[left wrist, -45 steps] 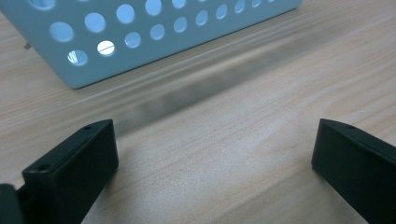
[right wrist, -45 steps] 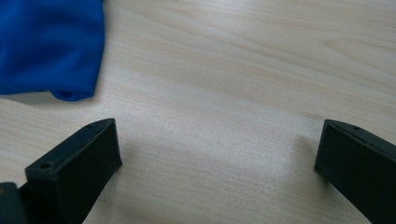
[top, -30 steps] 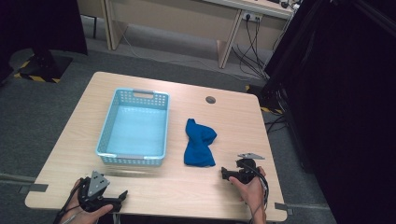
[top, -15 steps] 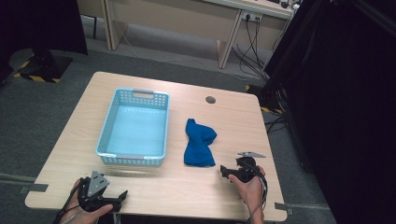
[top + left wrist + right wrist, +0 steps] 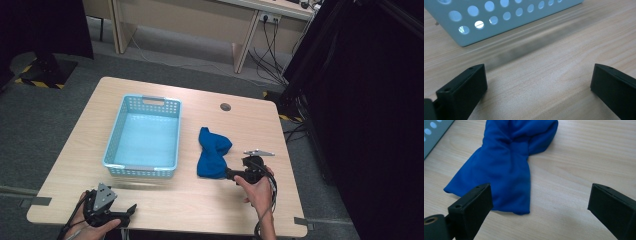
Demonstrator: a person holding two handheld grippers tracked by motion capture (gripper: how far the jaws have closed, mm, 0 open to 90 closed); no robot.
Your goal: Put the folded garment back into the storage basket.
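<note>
Beside blue cloth (image 5: pixel 212 153) — gaping right hand-held gripper (image 5: pixel 231 173)

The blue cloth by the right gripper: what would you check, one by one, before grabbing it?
1. Right gripper jaws open, nothing between them: ok.
2. Blue cloth lying free on the table, outside the basket: ok.
3. Cloth edge in front of the jaws: ok, though nearer one jaw.
4. Light blue basket empty: ok.
5. Left gripper open, away from the cloth: ok.
6. Whether the cloth is folded or bunched underneath: cannot tell.
</note>
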